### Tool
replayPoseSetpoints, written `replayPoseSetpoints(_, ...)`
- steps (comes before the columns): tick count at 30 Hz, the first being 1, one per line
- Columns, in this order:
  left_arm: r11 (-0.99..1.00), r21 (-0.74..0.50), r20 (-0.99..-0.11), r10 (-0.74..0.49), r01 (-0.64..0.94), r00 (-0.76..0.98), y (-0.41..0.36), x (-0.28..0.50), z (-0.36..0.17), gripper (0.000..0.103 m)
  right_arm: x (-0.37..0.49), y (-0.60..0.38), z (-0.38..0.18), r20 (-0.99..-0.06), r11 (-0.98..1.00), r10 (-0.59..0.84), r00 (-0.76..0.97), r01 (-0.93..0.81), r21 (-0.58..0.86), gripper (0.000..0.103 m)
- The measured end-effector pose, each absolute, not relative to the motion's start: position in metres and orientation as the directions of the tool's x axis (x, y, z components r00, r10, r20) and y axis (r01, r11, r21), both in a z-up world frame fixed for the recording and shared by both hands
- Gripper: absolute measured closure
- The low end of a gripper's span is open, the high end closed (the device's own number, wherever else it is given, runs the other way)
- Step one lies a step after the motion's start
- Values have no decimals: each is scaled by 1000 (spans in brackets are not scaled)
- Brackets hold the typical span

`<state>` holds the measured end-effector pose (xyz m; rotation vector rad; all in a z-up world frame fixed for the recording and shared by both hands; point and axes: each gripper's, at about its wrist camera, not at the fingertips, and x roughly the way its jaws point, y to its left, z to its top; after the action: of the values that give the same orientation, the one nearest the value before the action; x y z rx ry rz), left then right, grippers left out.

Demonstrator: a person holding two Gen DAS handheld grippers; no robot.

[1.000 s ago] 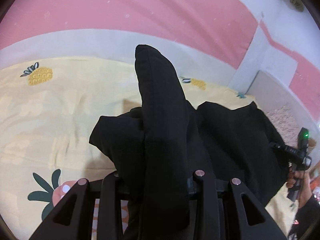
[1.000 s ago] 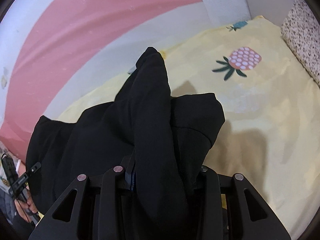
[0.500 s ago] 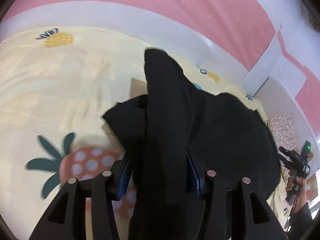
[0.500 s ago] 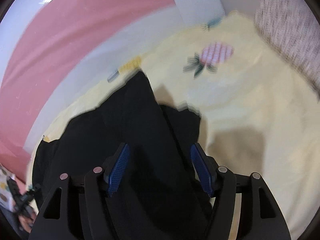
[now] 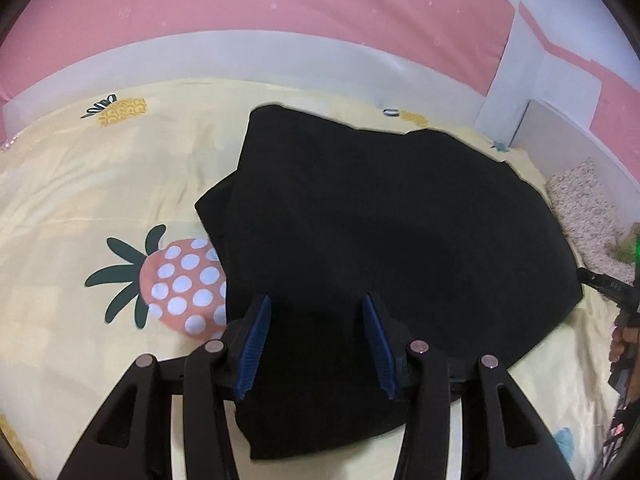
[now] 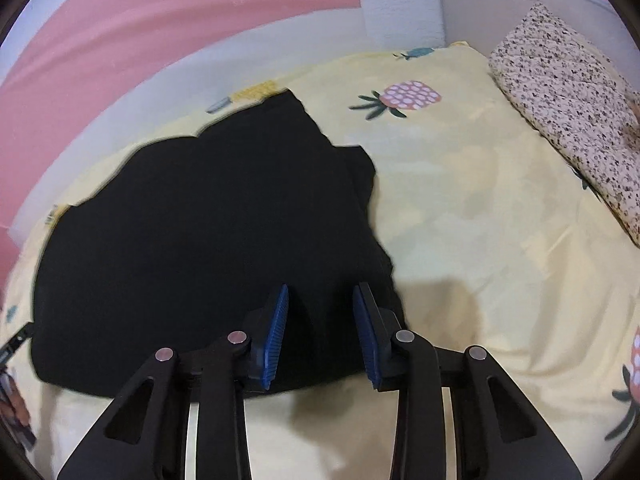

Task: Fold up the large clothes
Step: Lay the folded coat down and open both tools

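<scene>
The black garment (image 5: pixel 380 220), earlier pinched and lifted, is now lying flat mid-frame on the pineapple sheet (image 5: pixel 100 184). The left gripper (image 5: pixel 316 336) and right gripper (image 6: pixel 320 328) are both closing, jaws narrowly apart, gripping nothing.

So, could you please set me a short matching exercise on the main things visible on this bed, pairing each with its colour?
Things:
1. garment
2. bed sheet
3. pillow
4. gripper pads

Colours:
A. blue
B. pale yellow with pineapple prints
C. black
D. cream with dark speckles

Pairs: 1-C, 2-B, 3-D, 4-A
</scene>
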<state>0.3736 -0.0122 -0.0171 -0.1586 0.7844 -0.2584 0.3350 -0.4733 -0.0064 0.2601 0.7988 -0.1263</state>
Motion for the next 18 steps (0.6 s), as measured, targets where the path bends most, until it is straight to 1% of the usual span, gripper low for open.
replayPoseSetpoints(2,956,-234,-672,-290,176,681,-13,357,-8,54,323,-461,3,-706,967,-15,708,191,170,68)
replayPoseSetpoints(7,959,-196,-625,-284,206,727,-15,292,23,52,264,-414,31,-645,984,5,765,110,139,68)
replayPoseSetpoints(9,956,-195,-611,-293,219,735,-15,264,30,51,243,-397,37,-630,986,22,776,86,140,60)
replayPoseSetpoints(10,957,-186,-610,-289,221,738,-16,249,34,50,229,-387,39,-628,987,34,777,71,142,54)
replayPoseSetpoints(13,963,-158,-607,-268,217,748,-14,204,43,45,189,-361,46,-621,990,57,781,37,138,53)
replayPoseSetpoints(15,967,-141,-599,-252,210,760,-11,176,48,38,165,-349,52,-607,992,45,793,34,119,53)
replayPoseSetpoints(18,977,-120,-599,-214,177,772,-5,141,51,32,134,-337,57,-589,994,26,807,41,100,48)
